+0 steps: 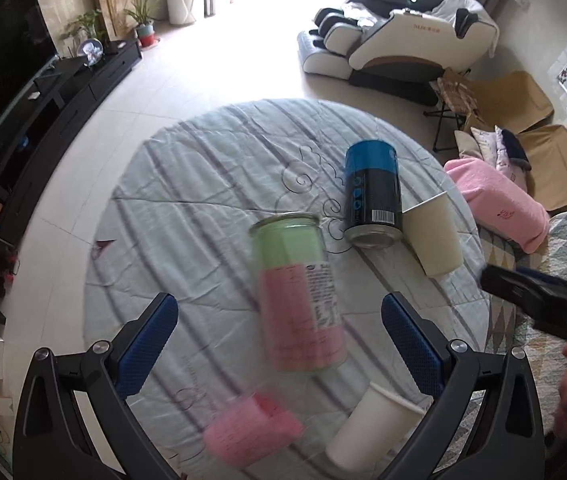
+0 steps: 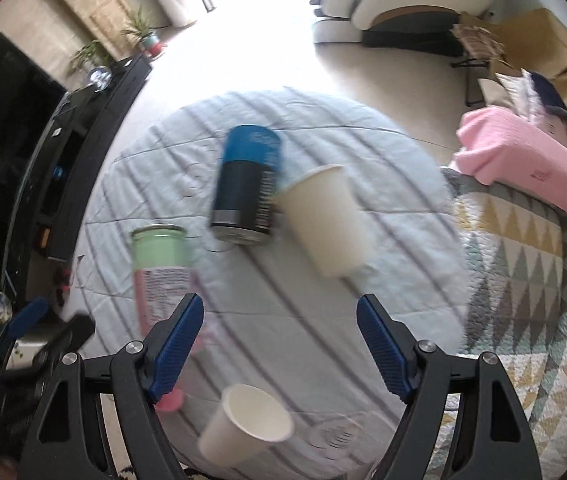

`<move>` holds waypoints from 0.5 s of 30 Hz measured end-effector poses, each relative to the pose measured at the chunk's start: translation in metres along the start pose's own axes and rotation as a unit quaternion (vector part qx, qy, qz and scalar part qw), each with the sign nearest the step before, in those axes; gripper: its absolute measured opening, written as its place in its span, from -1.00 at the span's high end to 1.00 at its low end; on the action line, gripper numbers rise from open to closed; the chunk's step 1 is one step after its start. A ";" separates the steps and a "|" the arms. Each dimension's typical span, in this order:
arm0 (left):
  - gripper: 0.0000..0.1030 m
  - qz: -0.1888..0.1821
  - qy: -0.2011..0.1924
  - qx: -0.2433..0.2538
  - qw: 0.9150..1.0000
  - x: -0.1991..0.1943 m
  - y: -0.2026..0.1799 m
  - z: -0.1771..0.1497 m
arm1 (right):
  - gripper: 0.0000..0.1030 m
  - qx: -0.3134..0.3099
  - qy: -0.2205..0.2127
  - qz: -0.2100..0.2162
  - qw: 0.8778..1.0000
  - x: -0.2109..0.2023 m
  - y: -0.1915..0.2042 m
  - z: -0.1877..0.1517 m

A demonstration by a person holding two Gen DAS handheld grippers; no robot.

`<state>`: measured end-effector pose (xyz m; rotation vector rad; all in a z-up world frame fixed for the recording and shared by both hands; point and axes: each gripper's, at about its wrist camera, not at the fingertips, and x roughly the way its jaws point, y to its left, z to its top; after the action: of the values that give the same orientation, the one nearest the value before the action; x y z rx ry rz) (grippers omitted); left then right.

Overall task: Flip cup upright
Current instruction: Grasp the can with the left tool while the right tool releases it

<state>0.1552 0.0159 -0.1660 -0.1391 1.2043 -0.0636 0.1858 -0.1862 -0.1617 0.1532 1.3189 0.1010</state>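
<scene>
Two white paper cups stand on a round table with a pale striped cloth (image 1: pixel 187 184). The far cup (image 1: pixel 435 236) (image 2: pixel 325 220) is upside down, rim on the cloth, next to a blue and black can (image 1: pixel 371 192) (image 2: pixel 245 190). The near cup (image 1: pixel 371 432) (image 2: pixel 247 424) is at the table's front edge with its mouth open upward and tilted. My left gripper (image 1: pixel 279 344) is open and empty above the table. My right gripper (image 2: pixel 279 344) is open and empty above the cloth; it also shows in the left wrist view (image 1: pixel 543 300).
A tall green and pink canister (image 1: pixel 299 292) (image 2: pixel 161 264) stands mid-table. A pink cup (image 1: pixel 251 432) lies near the front edge. A patterned rug (image 2: pixel 523 280), a pink blanket (image 2: pixel 523 160), a massage chair (image 1: pixel 395 40) and a black TV cabinet (image 1: pixel 43 128) surround the table.
</scene>
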 end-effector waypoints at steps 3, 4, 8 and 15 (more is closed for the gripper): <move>-1.00 0.007 0.022 0.002 1.000 0.027 -0.010 0.003 | -0.56 0.014 0.002 -0.005 1.000 -0.001 -0.024 -0.008; -1.00 0.015 0.027 0.006 0.999 0.036 -0.013 0.004 | -0.56 0.021 0.008 -0.004 1.000 0.003 -0.030 -0.010; -0.99 0.036 0.038 0.006 0.999 0.063 -0.020 0.009 | -0.56 0.034 0.034 0.006 0.999 0.012 -0.053 -0.019; -0.40 0.044 0.067 -0.005 0.997 0.096 -0.018 0.009 | -0.56 0.055 0.066 0.003 0.996 0.035 -0.073 -0.029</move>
<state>0.1986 -0.0131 -0.2485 -0.0925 1.3427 0.0101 0.1654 -0.2507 -0.2146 0.2467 1.4563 0.0447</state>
